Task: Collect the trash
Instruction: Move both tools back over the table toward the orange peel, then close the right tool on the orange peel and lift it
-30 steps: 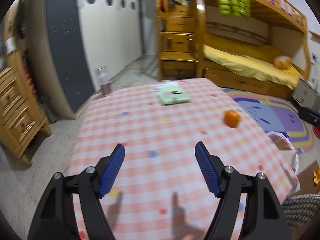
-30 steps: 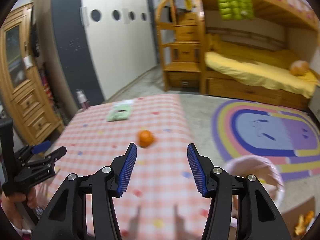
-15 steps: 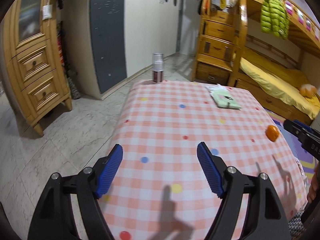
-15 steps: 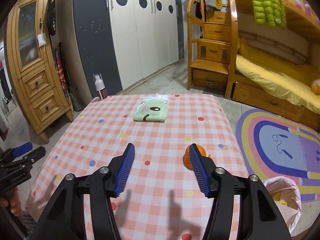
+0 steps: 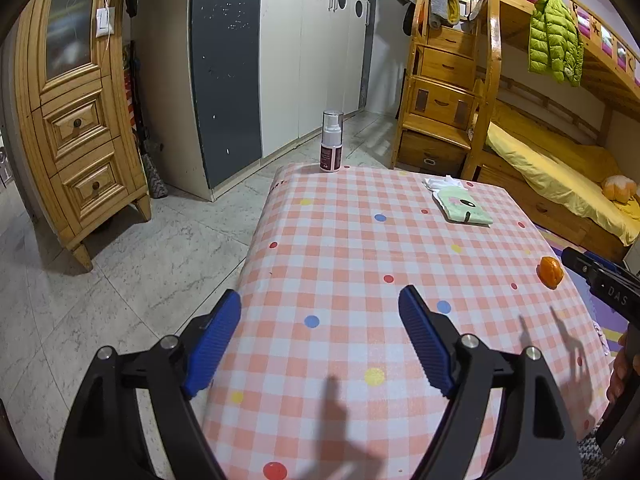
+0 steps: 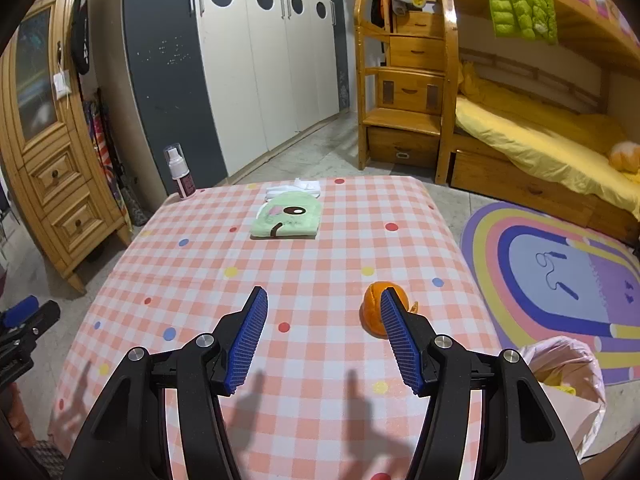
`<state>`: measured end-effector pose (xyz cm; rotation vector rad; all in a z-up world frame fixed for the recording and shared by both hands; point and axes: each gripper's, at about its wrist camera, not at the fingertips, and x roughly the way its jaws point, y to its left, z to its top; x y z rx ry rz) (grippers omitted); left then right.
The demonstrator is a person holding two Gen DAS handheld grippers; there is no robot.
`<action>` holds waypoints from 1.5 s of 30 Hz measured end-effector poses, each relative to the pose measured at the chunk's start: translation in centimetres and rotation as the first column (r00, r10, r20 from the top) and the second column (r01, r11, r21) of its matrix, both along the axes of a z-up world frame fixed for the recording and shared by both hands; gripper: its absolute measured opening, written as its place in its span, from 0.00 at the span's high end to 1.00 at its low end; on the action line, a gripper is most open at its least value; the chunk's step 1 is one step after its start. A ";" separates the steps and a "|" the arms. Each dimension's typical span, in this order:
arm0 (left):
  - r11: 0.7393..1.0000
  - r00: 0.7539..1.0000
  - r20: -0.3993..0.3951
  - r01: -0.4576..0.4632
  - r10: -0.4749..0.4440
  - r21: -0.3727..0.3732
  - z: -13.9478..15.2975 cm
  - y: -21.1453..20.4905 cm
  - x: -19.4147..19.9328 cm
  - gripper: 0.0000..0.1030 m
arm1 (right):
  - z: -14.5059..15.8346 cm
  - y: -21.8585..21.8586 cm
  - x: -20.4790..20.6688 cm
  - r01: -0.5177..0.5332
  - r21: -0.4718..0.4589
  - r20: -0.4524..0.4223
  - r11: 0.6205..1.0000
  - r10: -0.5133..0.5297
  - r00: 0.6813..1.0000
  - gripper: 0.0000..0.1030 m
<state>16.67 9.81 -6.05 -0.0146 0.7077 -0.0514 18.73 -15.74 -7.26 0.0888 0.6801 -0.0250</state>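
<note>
Left wrist view: the left gripper, jaws opening and empty, hovers over the checked table; the orange peel lies well right.

Right wrist view: the right gripper, fingers apart and empty, has the peel seemingly just beyond its right finger, so it is nearer.

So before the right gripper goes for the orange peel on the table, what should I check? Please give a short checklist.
1. Right gripper open, nothing between its jaws: ok.
2. Orange peel centred between the jaws: not ok, it sits behind the right-hand finger.
3. Table bare around the peel: ok.
4. Left gripper apart from the peel, jaws opening, nothing between them: ok.
5. Pink bag open beside the table: ok.
</note>
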 end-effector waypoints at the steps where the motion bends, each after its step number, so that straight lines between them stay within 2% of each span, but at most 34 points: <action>1: 1.000 1.000 0.001 0.001 -0.001 0.002 0.0 0.0 0.0 0.23 | 0.0 0.0 0.0 0.001 -0.009 0.000 1.000 -0.001 1.000 0.42; 12: 1.000 1.000 -0.009 0.008 -0.008 0.023 0.1 -1.1 0.6 0.22 | -0.7 -1.1 0.4 0.014 -0.023 -0.040 1.000 -0.015 0.999 0.42; 22: 0.999 1.000 -0.005 0.027 -0.027 0.040 0.2 -2.2 0.8 0.22 | -0.7 -1.7 0.2 0.019 -0.019 -0.042 1.000 -0.019 0.999 0.40; 29: 0.996 1.000 -0.013 -0.017 0.018 0.085 0.0 -2.2 2.9 0.22 | -1.2 -2.2 -0.1 0.014 -0.047 -0.061 0.999 -0.017 0.998 0.38; 39: 0.983 0.999 -0.033 0.009 -0.003 0.185 -0.8 -5.3 6.9 0.22 | -3.0 -2.5 0.8 -0.023 -0.129 -0.139 0.991 0.005 0.990 0.34; 42: 0.985 0.998 -0.057 0.006 0.004 0.173 -1.0 -5.8 7.9 0.22 | -3.5 -2.8 1.8 -0.029 -0.141 -0.156 0.990 0.007 0.988 0.36; 45: 0.993 0.997 -0.071 0.025 -0.017 0.119 -0.8 -6.3 7.9 0.22 | -3.8 -3.3 3.3 -0.023 -0.158 -0.168 0.987 -0.004 0.986 0.37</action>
